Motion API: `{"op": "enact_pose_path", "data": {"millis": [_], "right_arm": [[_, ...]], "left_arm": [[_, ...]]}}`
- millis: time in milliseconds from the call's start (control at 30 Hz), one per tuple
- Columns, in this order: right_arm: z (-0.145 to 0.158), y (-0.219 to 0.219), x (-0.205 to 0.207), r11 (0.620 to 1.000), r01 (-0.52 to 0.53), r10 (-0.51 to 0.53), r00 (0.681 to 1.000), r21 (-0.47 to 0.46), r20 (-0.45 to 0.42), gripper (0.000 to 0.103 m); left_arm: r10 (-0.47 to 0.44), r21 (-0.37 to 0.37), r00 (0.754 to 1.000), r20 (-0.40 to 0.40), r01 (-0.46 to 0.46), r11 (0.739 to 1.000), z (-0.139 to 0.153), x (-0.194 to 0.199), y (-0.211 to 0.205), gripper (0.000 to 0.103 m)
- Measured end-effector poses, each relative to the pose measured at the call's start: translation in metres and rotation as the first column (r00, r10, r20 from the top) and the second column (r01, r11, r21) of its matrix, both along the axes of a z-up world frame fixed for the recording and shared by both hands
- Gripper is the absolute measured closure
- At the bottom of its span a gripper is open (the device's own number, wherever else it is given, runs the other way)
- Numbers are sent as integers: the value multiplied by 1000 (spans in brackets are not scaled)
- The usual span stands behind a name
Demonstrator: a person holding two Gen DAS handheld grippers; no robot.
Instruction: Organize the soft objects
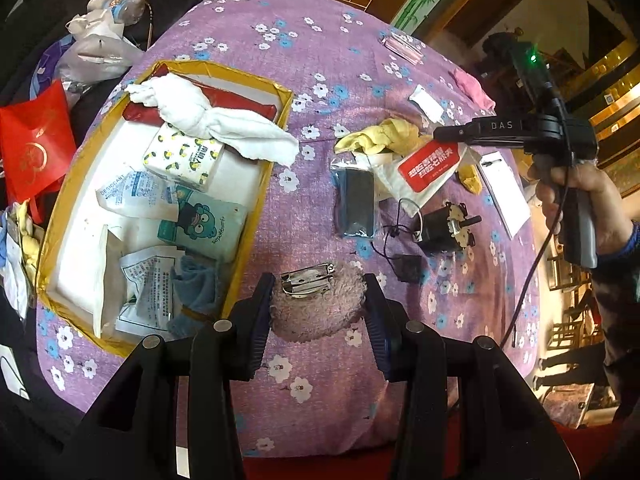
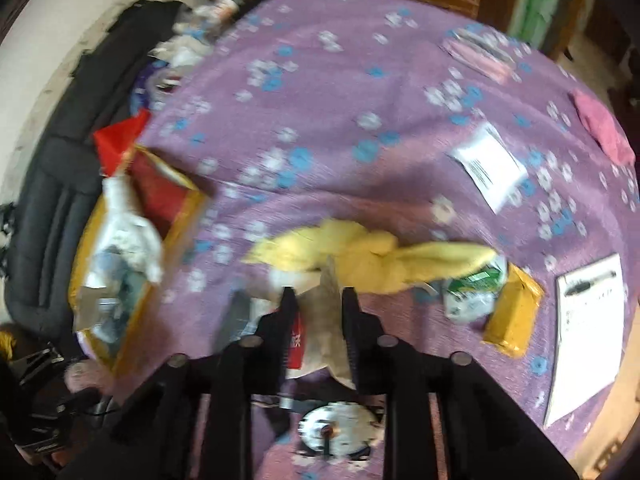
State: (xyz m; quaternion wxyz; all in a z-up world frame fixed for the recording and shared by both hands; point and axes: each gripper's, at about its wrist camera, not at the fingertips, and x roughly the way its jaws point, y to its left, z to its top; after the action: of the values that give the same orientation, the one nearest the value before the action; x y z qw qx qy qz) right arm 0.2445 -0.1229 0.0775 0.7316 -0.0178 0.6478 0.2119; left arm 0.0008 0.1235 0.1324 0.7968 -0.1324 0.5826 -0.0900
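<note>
My left gripper (image 1: 318, 312) is shut on a fuzzy mauve hair clip (image 1: 320, 308) with its metal clasp facing up, just right of the yellow-rimmed box (image 1: 260, 196). The box holds a knotted white towel (image 1: 208, 120), tissue packs, desiccant sachets and a blue cloth (image 1: 196, 284). My right gripper (image 2: 319, 308) points down with its jaws apart over a white pouch with a red label (image 2: 324, 320), which shows in the gap; this view is blurred. A yellow cloth (image 2: 360, 256) lies just beyond it. A pink cloth (image 2: 600, 128) sits at the far right.
On the purple floral tablecloth (image 1: 320, 40) lie a bagged black block (image 1: 356, 204), a small motor (image 1: 444, 228), a notepad with a pen (image 2: 588, 332), a yellow packet (image 2: 512, 320) and a white sachet (image 2: 490, 164). A red bag (image 1: 32, 144) and plastic bags (image 1: 100, 40) crowd the left edge.
</note>
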Motion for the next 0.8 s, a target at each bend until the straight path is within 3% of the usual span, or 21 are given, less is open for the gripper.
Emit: {"op": "enact_pose_path", "data": {"millis": [67,233,333,500,667,800], "right_arm": [[-7,-7,2,999,37,-36,998,9,-43,45],[-22,-15,5,997,79,-81,991,-26,-109,44],[-35,-20,7,994,82,-91,984,-65,-153,32],[-45,-27,7,999,39,-45,979,-34,-198,31],[-37,-15,2,986,-115,97,984,-118,-147,31],[-33,-14,2,984,-124,98,976,-131,-194,31]], "left_arm": [[1,-3,1000,-5,-1,1000,-2,0,0,60],[4,-4,1000,-13,-4,1000,-3,1,1,60],[2,-6,1000,-14,-2,1000,-3,2,1,60],[-3,-7,1000,-23,3,1000,-5,2,-1,60],[-3,-9,1000,-31,3,1000,-7,4,-2,60],[-3,-11,999,-33,3,1000,-8,4,-4,60]]}}
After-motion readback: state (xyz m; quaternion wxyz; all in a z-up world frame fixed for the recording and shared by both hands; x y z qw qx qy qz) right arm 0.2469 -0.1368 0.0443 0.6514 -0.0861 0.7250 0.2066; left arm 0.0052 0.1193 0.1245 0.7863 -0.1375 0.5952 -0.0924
